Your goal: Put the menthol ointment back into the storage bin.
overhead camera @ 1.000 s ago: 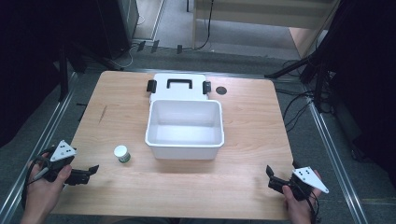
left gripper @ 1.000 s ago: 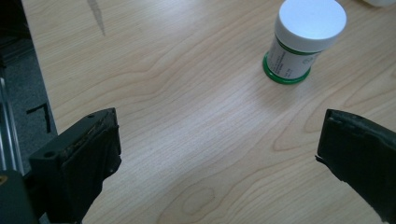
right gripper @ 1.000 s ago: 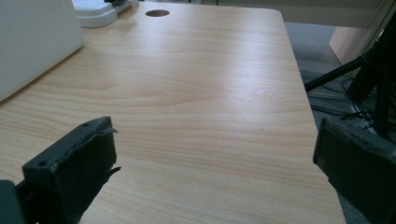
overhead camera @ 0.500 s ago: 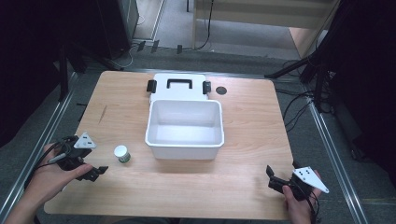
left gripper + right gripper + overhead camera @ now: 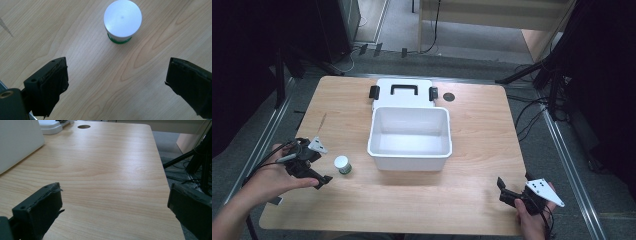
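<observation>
Left gripper (image 5: 314, 172) wide, jaws aimed down at jar (image 5: 122, 20) on table (image 5: 472, 200) just left of open bin (image 5: 409, 150), apparently lining up a grasp; right gripper (image 5: 507, 192) wide, parked near table's corner.

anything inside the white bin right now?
Nothing visible inside the white bin: the high view shows bare white floor and walls. The strip of floor just behind its near wall is hidden from that view. The small white-capped jar stands outside it, on the table to its left.
</observation>
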A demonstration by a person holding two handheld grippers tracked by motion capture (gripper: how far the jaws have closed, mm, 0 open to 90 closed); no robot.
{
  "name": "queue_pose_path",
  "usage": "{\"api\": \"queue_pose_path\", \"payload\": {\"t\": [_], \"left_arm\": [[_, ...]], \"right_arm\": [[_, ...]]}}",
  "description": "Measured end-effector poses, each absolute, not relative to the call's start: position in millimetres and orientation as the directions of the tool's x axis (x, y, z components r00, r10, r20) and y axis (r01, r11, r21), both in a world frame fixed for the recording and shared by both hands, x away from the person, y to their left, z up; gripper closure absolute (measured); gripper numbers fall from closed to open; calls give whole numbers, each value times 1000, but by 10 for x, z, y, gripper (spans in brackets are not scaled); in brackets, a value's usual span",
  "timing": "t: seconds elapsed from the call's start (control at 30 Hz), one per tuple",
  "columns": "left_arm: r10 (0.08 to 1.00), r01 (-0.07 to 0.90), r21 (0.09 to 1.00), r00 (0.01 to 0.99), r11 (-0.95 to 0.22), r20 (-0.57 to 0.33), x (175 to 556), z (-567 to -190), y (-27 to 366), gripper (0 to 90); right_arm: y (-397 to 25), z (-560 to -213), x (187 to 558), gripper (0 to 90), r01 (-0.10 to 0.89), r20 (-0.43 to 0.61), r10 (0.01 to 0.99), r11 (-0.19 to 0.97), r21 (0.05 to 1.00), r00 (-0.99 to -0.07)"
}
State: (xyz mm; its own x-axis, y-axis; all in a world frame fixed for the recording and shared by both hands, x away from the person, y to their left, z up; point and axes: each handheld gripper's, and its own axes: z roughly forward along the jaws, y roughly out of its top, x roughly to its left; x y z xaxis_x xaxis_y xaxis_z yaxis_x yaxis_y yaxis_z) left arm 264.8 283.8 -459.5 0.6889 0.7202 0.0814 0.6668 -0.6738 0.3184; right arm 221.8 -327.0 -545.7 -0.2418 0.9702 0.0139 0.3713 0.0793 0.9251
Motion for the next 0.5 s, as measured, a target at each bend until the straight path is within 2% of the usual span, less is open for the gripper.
{"api": "queue_pose_path", "payload": {"t": [0.13,0.2,0.5], "left_arm": [[710,667,290,701,-686,68,2725,-4630,2748,82],[708,668,273,702,-692,77,2761,-4652,2704,144],[699,669,249,714,-700,49,2881,-4733,2565,249]], "right_arm": [[-3274,-5458,2218,0,369,14,970,79,926,-243],[-3277,-5458,2220,0,368,14,970,79,926,-244],[-3275,-5457,2220,0,372,18,969,78,925,-247]]}}
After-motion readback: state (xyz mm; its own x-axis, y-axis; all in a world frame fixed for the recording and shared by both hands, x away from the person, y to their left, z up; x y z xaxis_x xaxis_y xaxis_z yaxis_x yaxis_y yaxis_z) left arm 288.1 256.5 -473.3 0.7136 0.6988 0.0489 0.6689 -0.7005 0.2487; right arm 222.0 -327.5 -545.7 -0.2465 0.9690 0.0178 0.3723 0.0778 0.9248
